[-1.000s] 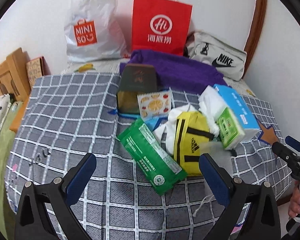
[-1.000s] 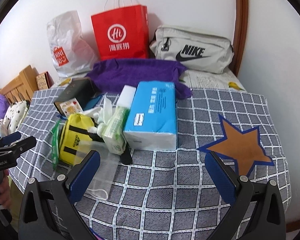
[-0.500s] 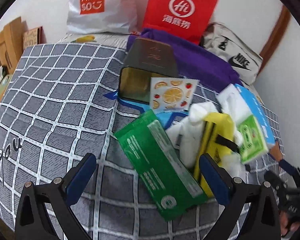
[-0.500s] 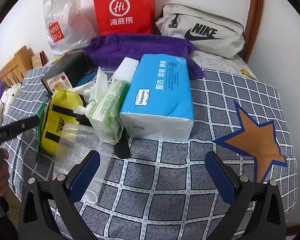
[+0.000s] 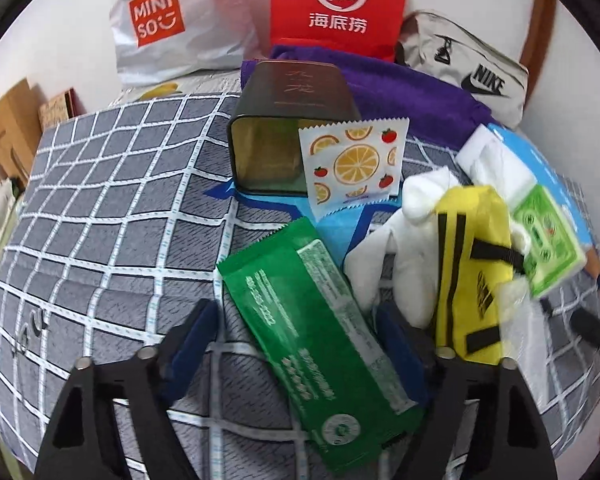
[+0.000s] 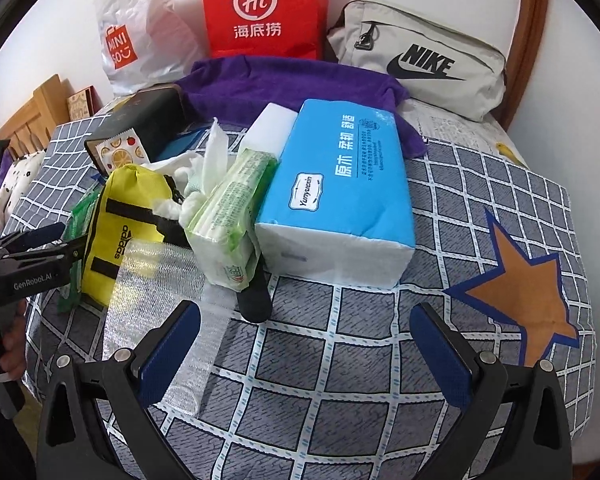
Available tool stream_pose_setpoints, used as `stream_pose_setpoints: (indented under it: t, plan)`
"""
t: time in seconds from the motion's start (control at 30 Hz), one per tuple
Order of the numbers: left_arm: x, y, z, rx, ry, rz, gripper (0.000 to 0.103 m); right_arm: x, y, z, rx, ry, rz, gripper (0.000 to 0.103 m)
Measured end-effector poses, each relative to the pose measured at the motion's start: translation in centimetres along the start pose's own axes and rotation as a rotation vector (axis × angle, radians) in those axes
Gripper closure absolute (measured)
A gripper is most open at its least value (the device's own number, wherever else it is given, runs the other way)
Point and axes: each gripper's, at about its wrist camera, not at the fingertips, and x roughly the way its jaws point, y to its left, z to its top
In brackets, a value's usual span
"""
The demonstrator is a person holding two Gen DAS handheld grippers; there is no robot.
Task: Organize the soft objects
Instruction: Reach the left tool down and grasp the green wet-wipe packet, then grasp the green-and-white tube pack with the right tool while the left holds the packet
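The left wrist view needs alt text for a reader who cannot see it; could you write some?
The left gripper, jaws just closing, straddles a green packet on a checked blanket. Beside the packet lie a yellow pouch, white cloths and a dark tin.

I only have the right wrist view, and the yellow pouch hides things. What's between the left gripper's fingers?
Observer: The long green packet lies between the left gripper's fingers. The jaws have just been closing, but the finger on the picture's left stands clear of it.
Operator: And that dark tin behind, which way does it open?
Observer: The tin lies on its side, mouth toward the left camera, with the fruit-print sachet leaning across it.
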Motion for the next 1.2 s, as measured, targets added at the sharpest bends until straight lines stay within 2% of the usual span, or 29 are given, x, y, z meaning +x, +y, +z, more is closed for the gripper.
stream_pose_setpoints:
  t: [0.03,0.07,0.2,0.3,0.4,0.47,0.5,0.53,0.77,0.9,1.07,1.13,1.2]
  plan:
    - [-0.3,0.2,-0.2,0.018,0.0,0.017,0.042,0.0,0.0,0.0,-0.001,0.0,-0.001,0.0]
    - [-0.5,0.6,-0.3,0.021,0.005,0.017,0.045,0.0,0.0,0.0,-0.001,0.0,0.0,0.0]
    - [-1.2,2.2,-0.9,-0.005,0.019,-0.017,0.045,-0.1,-0.2,0.0,0.0,-0.004,0.005,0.0]
    - [-1.1,2.1,-1.1,-0.011,0.02,-0.013,0.032,0.1,-0.1,0.2,0.002,-0.002,0.014,0.0]
    - [-0.7,1.1,-1.4,0.026,-0.002,0.037,0.029,0.4,0.1,0.1,-0.006,0.005,0.021,0.0]
    - [-0.8,1.1,-1.4,0.017,-0.011,0.025,0.039,0.4,0.2,0.1,-0.016,0.006,0.023,0.0]
    - [-1.0,1.2,-1.3,0.022,-0.016,0.026,0.052,0.3,0.2,0.0,-0.019,0.005,0.021,0.0]
    - [-1.2,1.3,-1.3,0.026,-0.016,0.023,0.06,0.3,0.1,0.0,-0.02,0.003,0.02,0.0]
    - [-1.5,2.3,-1.4,-0.012,-0.013,-0.027,0.062,0.1,-0.1,0.0,-0.009,-0.001,0.031,0.0]
    - [-2.2,3.2,-1.0,-0.039,-0.026,-0.066,0.067,0.2,0.1,0.1,-0.017,0.002,0.032,0.0]
    - [-3.3,4.1,-0.4,-0.051,-0.049,-0.092,0.067,0.3,0.3,0.4,-0.018,0.006,0.037,0.0]
    - [-3.4,4.4,-0.2,-0.057,-0.05,-0.124,0.067,0.3,0.5,0.5,-0.024,0.006,0.04,0.0]
    - [-3.4,4.8,-0.2,-0.076,-0.052,-0.12,0.067,0.3,0.7,0.5,-0.032,0.007,0.04,0.0]
